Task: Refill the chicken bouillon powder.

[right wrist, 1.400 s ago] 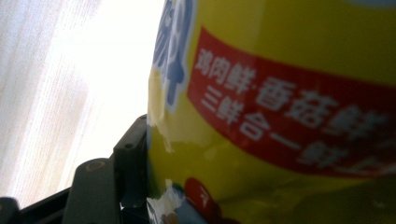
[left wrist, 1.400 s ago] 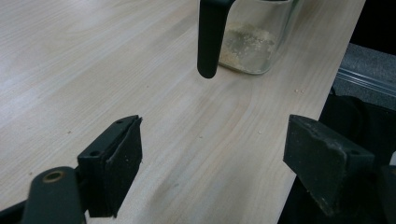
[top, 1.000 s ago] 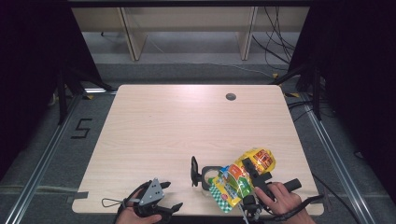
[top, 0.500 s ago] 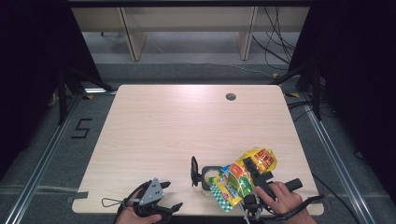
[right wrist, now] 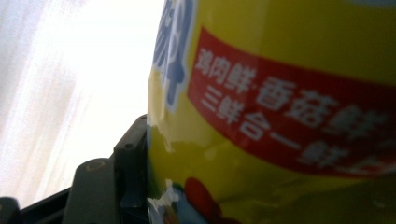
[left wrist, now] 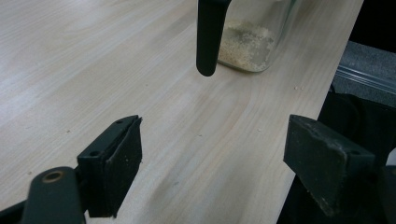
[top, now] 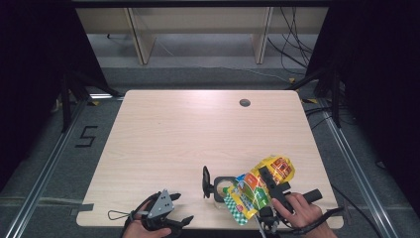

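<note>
The glossy yellow snack bag with red and green print (top: 261, 187) is tipped over the mouth of a clear glass jar with a black handle (top: 221, 187), near the front right edge of the pale wooden surface (top: 188, 134). The right hand-held gripper (top: 270, 182) is clamped on the bag's upper part; in the right gripper view one black jaw presses the yellow foil (right wrist: 280, 93) from the left. The right hand (top: 297, 210) grips its handle from below, at the surface's front edge. The jar holds a shallow layer of pale crumbs (left wrist: 245, 44), and its handle hangs towards the left hand-held gripper (left wrist: 212, 163). That gripper sits low at the front left edge, jaws wide apart and empty, well apart from the jar, held by the left hand (top: 143, 223).
</note>
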A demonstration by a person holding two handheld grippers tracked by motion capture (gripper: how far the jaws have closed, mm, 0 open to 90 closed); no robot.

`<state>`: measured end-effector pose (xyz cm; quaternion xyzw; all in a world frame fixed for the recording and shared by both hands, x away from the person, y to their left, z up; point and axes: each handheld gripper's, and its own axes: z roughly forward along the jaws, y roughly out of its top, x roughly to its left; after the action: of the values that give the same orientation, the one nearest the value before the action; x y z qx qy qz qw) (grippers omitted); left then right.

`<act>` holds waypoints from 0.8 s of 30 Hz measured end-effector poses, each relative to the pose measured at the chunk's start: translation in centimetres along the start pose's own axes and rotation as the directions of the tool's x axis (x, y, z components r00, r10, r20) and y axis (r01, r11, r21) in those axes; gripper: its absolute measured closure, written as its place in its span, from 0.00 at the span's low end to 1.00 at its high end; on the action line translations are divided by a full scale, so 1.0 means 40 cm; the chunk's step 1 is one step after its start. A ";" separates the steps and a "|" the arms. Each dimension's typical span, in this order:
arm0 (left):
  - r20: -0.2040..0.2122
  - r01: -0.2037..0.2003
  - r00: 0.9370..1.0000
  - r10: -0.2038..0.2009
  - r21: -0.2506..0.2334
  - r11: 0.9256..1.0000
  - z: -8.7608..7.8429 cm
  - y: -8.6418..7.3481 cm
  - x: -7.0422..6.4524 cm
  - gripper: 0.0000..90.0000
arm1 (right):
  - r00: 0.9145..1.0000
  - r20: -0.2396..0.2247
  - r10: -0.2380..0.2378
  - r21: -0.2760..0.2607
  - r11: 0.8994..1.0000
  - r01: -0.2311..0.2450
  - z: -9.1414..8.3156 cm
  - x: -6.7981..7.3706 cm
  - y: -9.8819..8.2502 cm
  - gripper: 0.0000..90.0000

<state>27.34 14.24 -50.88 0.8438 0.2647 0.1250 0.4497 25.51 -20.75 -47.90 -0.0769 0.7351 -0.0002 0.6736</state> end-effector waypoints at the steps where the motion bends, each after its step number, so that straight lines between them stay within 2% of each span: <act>1: -0.007 -0.022 1.000 0.022 0.016 1.000 -0.002 0.001 0.005 0.21 | 1.000 0.007 -0.003 0.000 1.000 0.003 -0.001 -0.001 0.000 0.39; 2: 0.004 -0.034 0.999 0.034 -0.001 0.999 0.002 0.002 0.006 0.21 | 1.000 0.011 -0.004 0.003 1.000 0.004 -0.002 0.000 0.001 0.39; 3: 0.001 0.005 1.000 -0.005 0.002 1.000 0.002 -0.001 0.000 0.21 | 1.000 0.016 -0.004 0.008 1.000 0.004 -0.004 -0.001 0.002 0.39; 4: 0.001 0.005 1.000 -0.005 -0.003 1.000 0.004 -0.002 -0.001 0.21 | 1.000 0.017 -0.011 0.001 1.000 0.011 -0.003 -0.004 0.002 0.39; 6: 0.005 0.001 1.000 -0.002 0.005 1.000 0.001 0.000 0.000 0.20 | 0.998 0.013 -0.055 -0.027 0.998 0.055 0.003 -0.012 0.003 0.39; 7: 0.005 -0.021 1.000 0.021 -0.002 1.000 0.001 0.001 0.003 0.20 | 0.994 0.019 -0.109 -0.052 0.993 0.110 0.007 -0.021 0.004 0.39; 9: 0.003 -0.029 1.000 0.029 0.000 1.000 0.001 0.001 0.005 0.20 | 1.000 0.019 -0.010 0.000 1.000 0.010 -0.002 -0.004 0.001 0.39; 10: 0.003 -0.029 1.000 0.029 0.000 1.000 0.001 0.001 0.005 0.20 | 1.000 0.019 -0.010 0.000 1.000 0.010 -0.002 -0.004 0.001 0.39; 11: 0.003 -0.019 1.000 0.019 0.005 1.000 0.001 0.000 0.003 0.20 | 0.990 0.021 -0.140 -0.067 0.988 0.142 0.010 -0.024 0.003 0.39; 12: -0.001 -0.010 1.000 0.010 0.003 1.000 0.000 0.000 0.001 0.20 | 1.000 0.019 -0.007 0.002 1.000 0.007 -0.002 0.000 0.001 0.39; 14: 0.001 0.000 1.000 0.000 -0.002 1.000 0.001 0.000 0.001 0.20 | 1.000 0.019 -0.009 0.002 1.000 0.009 -0.002 -0.001 0.001 0.39; 15: 0.001 -0.005 1.000 0.005 0.001 1.000 0.001 0.000 0.001 0.20 | 0.997 0.014 -0.077 -0.031 0.997 0.077 0.005 -0.012 0.002 0.39; 16: 0.001 -0.001 1.000 0.001 0.003 1.000 0.001 -0.001 0.000 0.20 | 0.990 0.024 -0.141 -0.062 0.988 0.143 0.011 -0.023 0.003 0.39; 17: 0.002 0.000 1.000 0.000 0.005 1.000 0.001 -0.001 -0.001 0.20 | 0.999 0.028 -0.030 -0.005 1.000 0.030 0.000 -0.004 0.000 0.39; 20: 0.004 -0.027 1.000 0.027 -0.001 1.000 0.001 0.002 0.005 0.20 | 0.999 0.027 -0.032 -0.006 0.999 0.032 -0.002 -0.004 0.000 0.39; 21: 0.004 -0.027 1.000 0.027 -0.001 1.000 0.001 0.002 0.005 0.20 | 0.988 0.025 -0.151 -0.069 0.986 0.152 0.010 -0.022 0.003 0.39; 22: 0.004 -0.036 0.999 0.036 0.002 0.999 0.001 0.002 0.006 0.20 | 0.988 0.025 -0.151 -0.069 0.986 0.152 0.010 -0.022 0.003 0.39; 23: 0.000 0.003 1.000 -0.003 -0.002 1.000 0.004 -0.002 -0.001 0.20 | 0.994 0.016 -0.108 -0.043 0.993 0.109 0.007 -0.013 0.003 0.39; 24: 0.000 0.001 1.000 -0.001 -0.002 1.000 0.003 -0.002 -0.001 0.20 | 0.995 0.022 -0.100 -0.038 0.994 0.101 0.004 -0.011 0.005 0.39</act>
<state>27.35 14.16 -51.01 0.8433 0.2651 0.1252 0.4505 25.69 -20.50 -47.49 -0.1267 0.7234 -0.0191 0.6784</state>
